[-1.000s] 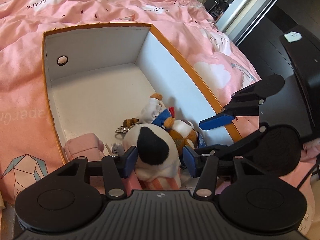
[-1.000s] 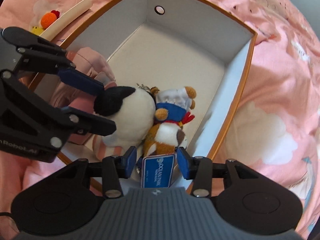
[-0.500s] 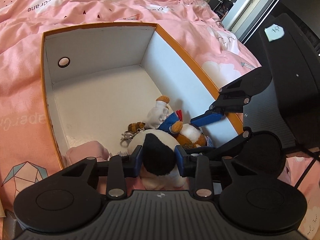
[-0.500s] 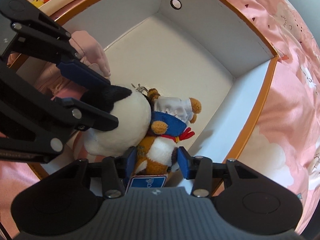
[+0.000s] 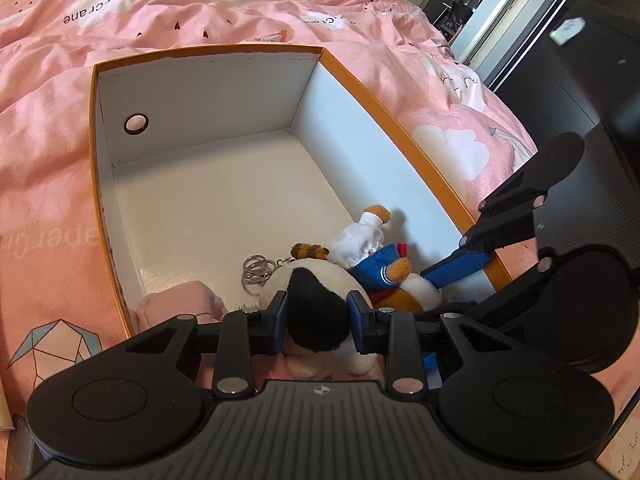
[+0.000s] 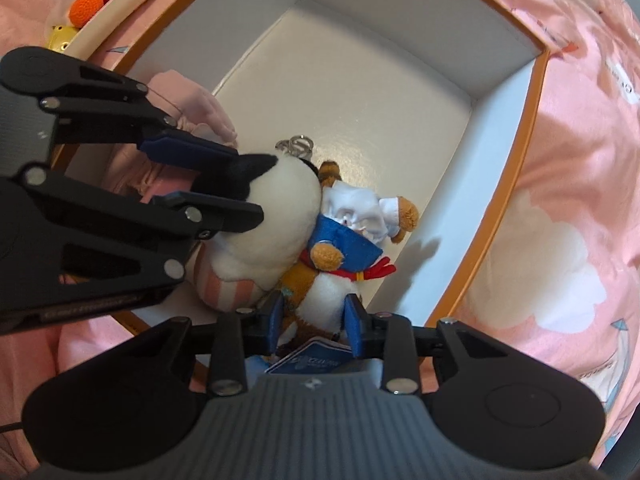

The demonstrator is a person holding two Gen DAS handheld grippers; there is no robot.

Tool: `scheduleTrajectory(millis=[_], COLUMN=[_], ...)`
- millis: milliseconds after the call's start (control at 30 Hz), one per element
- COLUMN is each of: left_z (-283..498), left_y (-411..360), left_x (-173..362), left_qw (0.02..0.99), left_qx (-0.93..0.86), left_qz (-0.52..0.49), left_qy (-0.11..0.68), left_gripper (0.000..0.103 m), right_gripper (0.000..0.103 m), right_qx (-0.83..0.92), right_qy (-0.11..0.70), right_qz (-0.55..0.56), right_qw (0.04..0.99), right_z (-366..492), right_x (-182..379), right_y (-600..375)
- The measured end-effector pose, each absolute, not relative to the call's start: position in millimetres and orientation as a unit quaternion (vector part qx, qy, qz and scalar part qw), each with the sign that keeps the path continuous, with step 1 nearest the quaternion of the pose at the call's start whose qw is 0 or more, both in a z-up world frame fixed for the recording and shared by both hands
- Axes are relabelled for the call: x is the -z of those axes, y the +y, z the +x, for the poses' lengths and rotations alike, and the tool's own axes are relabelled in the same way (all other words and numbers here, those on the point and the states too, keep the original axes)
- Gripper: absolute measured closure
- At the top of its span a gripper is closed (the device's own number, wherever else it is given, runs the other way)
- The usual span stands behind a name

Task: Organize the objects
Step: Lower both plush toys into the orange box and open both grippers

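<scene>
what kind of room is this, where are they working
Most likely a bedroom: the orange-edged box sits on a pink printed duvet that looks like a made bed, soft toys such as the black-and-white plush are inside it, and a doorway opens beyond.

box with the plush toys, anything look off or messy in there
Nothing damaged or spilled. The two plush toys are crowded into one near corner of the orange-rimmed box: the black-and-white plush, gripped by the left tool, leans against the sailor-dressed plush held by the right tool. A key ring lies loose beside them.
</scene>
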State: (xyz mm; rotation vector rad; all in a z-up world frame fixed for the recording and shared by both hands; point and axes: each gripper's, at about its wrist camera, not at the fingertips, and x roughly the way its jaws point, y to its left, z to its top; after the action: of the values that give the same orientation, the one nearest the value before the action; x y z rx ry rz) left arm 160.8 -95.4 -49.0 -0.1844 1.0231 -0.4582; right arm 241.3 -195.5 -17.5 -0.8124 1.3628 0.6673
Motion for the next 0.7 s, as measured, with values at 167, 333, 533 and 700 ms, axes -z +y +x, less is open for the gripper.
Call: scheduleTrajectory(millis=[167, 333, 533, 700], left_z=[159, 158, 153, 142], left_y=[-98, -98, -96, -88], left_x=[49, 48, 39, 25], left_qw=[0.845, 0.846, 0.857, 0.871], left_qx=[0.214, 0.214, 0.208, 0.204], left_qz=[-0.081, -0.079, -0.067, -0.075], left_qy=[0.483, 0.481, 0.467, 0.441], left_gripper=[0.068, 0.064, 0.058, 0.045], right_gripper=[0.069, 0.066, 0.055, 0.044], right_qx=[-0.288, -0.283, -0.270, -0.255], right_qy=[0.607, 0.598, 0.574, 0.545], right_qz=[-0.353, -0.362, -0.390, -0.397], right_qw=[0.651, 0.657, 0.668, 0.693], right_z=[244, 241, 234, 228], right_x=[29, 27, 19, -2], right_y=[-194, -192, -187, -185])
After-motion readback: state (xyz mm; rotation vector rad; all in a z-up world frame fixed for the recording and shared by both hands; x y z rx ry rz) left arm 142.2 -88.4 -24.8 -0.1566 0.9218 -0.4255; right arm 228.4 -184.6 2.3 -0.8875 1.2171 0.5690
